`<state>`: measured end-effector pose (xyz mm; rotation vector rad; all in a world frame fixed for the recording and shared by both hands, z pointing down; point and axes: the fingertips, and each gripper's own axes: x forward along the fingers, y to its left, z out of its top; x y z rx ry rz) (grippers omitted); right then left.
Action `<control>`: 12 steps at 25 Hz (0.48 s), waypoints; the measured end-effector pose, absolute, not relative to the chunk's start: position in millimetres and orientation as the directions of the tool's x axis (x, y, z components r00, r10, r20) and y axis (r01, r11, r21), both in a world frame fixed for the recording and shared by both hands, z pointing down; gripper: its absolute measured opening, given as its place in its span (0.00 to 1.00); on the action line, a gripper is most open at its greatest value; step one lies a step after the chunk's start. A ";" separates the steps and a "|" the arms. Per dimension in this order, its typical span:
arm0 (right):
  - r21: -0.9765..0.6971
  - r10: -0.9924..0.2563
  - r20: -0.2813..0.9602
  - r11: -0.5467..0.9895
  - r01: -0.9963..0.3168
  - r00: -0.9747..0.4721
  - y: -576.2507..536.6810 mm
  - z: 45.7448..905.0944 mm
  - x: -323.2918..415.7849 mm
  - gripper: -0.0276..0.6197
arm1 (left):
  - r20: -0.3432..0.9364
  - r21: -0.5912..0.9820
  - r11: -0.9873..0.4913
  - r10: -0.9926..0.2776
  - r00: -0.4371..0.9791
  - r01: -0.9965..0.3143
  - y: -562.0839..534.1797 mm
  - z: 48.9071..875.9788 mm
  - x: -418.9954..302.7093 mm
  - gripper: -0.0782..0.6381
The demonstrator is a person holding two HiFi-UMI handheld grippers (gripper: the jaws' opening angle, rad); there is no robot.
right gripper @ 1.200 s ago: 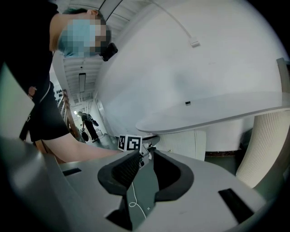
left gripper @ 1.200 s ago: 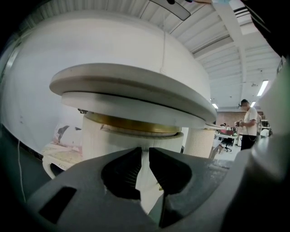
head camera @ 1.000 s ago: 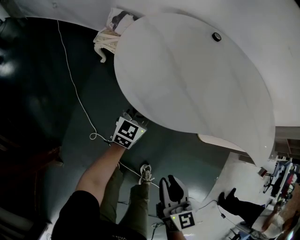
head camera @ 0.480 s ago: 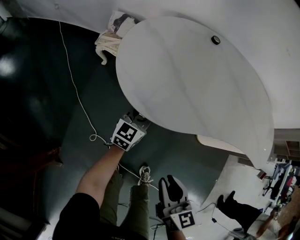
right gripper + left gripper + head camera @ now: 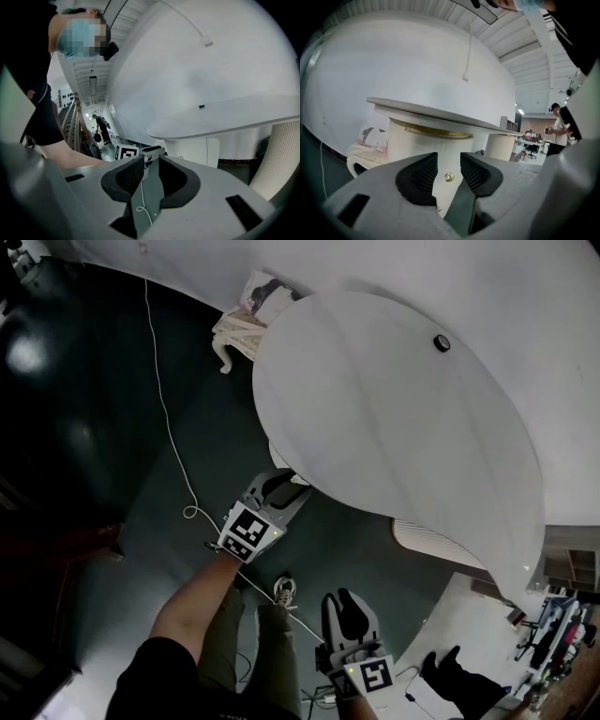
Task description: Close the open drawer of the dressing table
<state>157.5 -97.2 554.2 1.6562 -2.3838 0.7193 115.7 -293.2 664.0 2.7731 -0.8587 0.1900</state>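
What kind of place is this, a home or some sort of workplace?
Probably an open office or lab, not a home: the white dressing table stands on a dark glossy floor, with office desks and chairs beyond and a loose cable trailing.

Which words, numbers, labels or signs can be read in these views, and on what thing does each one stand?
No text can be read in any view.
Left cube: only a black-and-white square marker pattern, no letters or numbers.
Right cube: the same kind of marker pattern, no letters or numbers.
Cloth by the wall: a dark print, too blurred to tell whether it holds any letters.
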 end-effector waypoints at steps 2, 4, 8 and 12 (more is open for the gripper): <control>-0.300 -0.841 0.374 0.290 -0.909 -0.392 -100.8 550.2 159.8 0.20 | 0.204 0.148 -0.809 -0.537 0.818 -0.568 -277.6 659.6 113.4 0.31; -0.297 -0.830 0.374 0.316 -0.901 -0.414 -102.1 549.3 161.2 0.20 | 0.213 0.135 -0.810 -0.539 0.815 -0.571 -264.0 656.0 111.0 0.31; -0.290 -0.806 0.373 0.368 -0.883 -0.459 -101.1 548.0 163.3 0.19 | 0.214 0.129 -0.793 -0.564 0.798 -0.595 -240.0 647.2 103.5 0.31; -0.291 -0.786 0.370 0.409 -0.865 -0.496 -98.3 545.3 161.7 0.19 | 0.226 0.116 -0.767 -0.598 0.769 -0.631 -219.7 636.9 89.6 0.31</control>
